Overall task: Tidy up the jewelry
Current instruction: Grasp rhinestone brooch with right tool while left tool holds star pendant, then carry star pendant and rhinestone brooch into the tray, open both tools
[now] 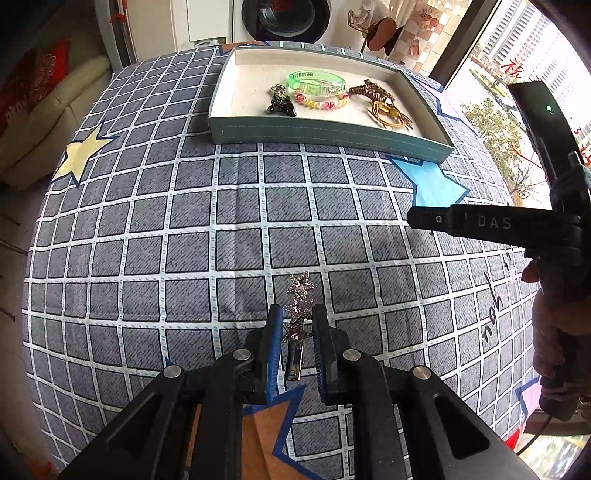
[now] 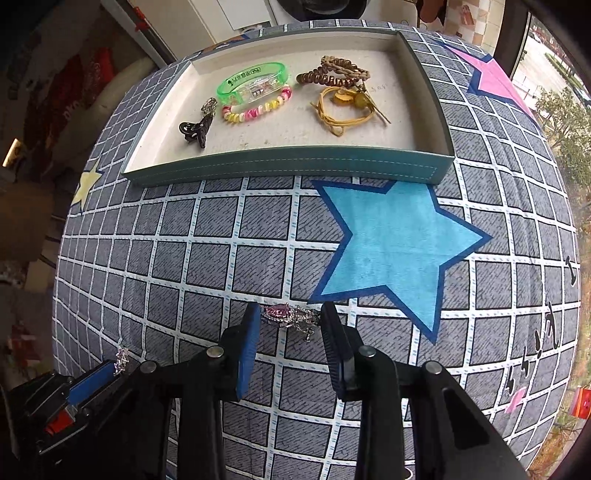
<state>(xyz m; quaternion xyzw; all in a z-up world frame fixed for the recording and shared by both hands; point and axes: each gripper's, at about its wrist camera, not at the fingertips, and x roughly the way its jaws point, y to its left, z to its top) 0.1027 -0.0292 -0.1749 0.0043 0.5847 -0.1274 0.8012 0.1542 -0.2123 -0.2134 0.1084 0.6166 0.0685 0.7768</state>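
Note:
A silver star hair clip (image 1: 300, 295) lies on the checked cloth between the fingers of my left gripper (image 1: 297, 314); the jaws stand close around it, and contact is not clear. It also shows in the right wrist view (image 2: 122, 356). My right gripper (image 2: 290, 314) is open around a silver brooch with a pink stone (image 2: 290, 315) on the cloth. A teal tray (image 2: 288, 167) at the far side holds a green bangle (image 2: 251, 83), a pink-yellow bead bracelet (image 2: 258, 107), a black clip (image 2: 195, 129), a brown coil tie (image 2: 332, 72) and a yellow cord piece (image 2: 343, 107).
The table carries a grey checked cloth with a blue star (image 2: 395, 243), a yellow star (image 1: 83, 153) and a pink star (image 2: 495, 79). The tray also shows in the left wrist view (image 1: 325, 134). A window is at the right; a washing machine (image 1: 284, 18) stands behind.

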